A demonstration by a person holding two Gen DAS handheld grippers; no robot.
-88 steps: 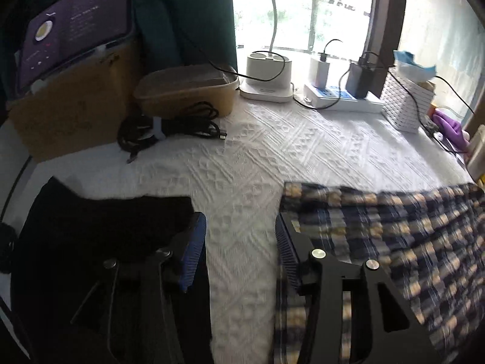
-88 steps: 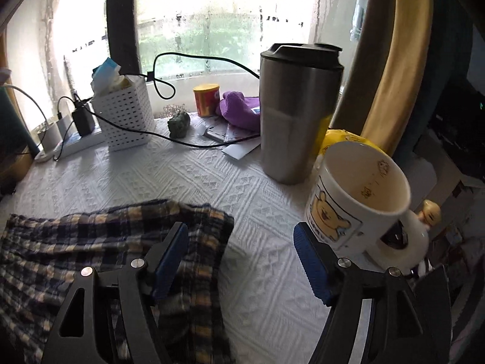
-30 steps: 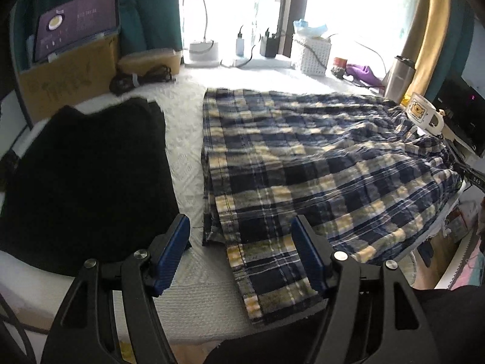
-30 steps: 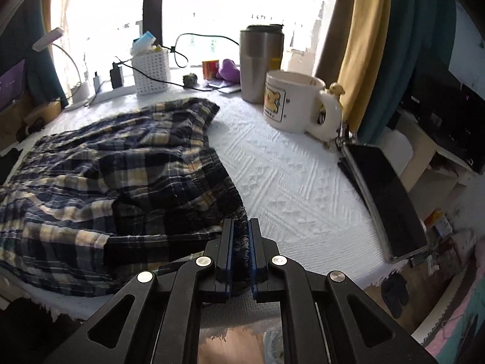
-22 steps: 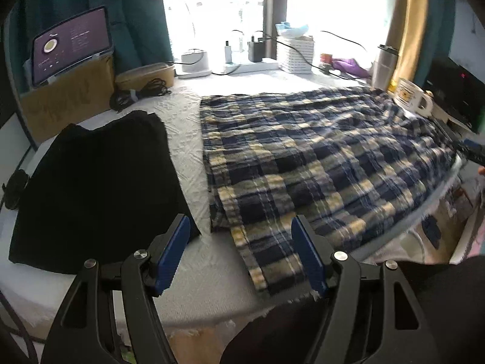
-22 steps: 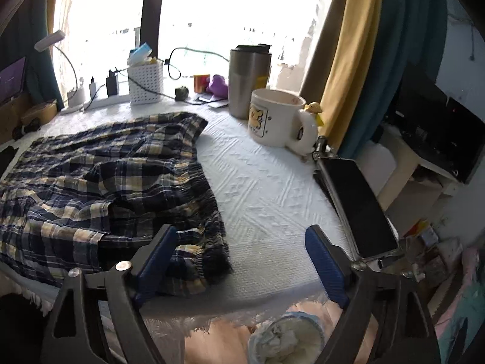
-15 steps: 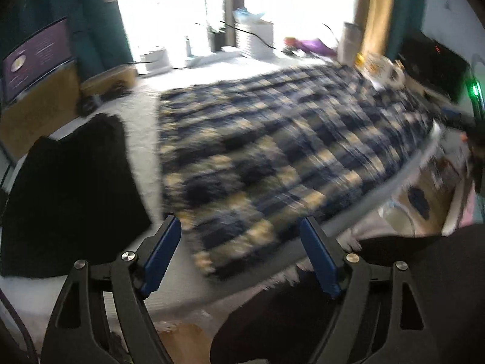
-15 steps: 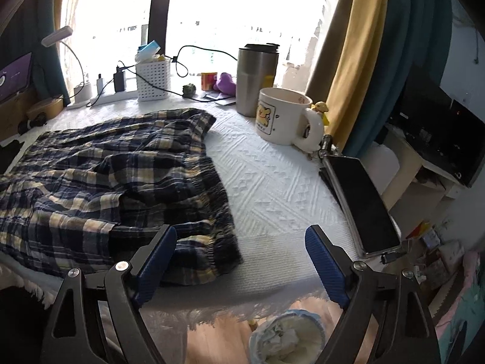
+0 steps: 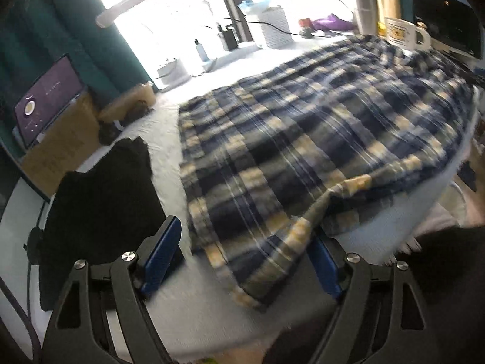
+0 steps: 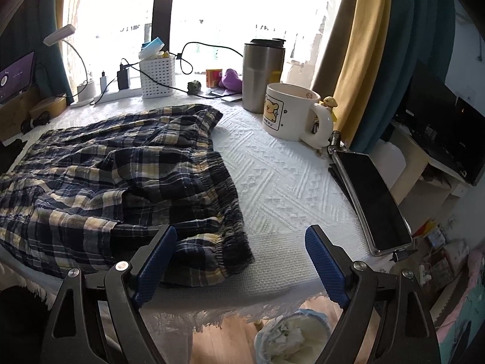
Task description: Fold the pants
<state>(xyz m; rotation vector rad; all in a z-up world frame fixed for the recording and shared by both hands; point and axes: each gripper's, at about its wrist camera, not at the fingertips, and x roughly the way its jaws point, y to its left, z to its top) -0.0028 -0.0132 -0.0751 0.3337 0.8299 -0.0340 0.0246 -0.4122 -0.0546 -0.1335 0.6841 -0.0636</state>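
We see the plaid pants (image 10: 121,182) lying spread over the white worktop (image 10: 272,182), folded over once along their length, with the elastic waistband at the right end near the front edge. In the left wrist view the pants (image 9: 303,139) run from the worktop's (image 9: 194,309) front edge back toward the window, and 1 hem corner lies lifted and curled near the front; this view is blurred, so the fold lines may be less tidy than they look.

Our left claw (image 9: 242,261) stands wide, its jaws above the pants' near hem, pressing on nothing. Our right claw (image 10: 239,261) is also wide, with the waistband corner lying between and beyond its jaws, not gripped.

A black cloth (image 9: 97,206) lies flat just left of the pants. A mug (image 10: 291,115) and a steel tumbler (image 10: 262,75) stand behind the waistband end, well apart from it. A phone (image 10: 372,200) rests at the worktop's right edge. A white basket (image 10: 157,75) sits by the window.
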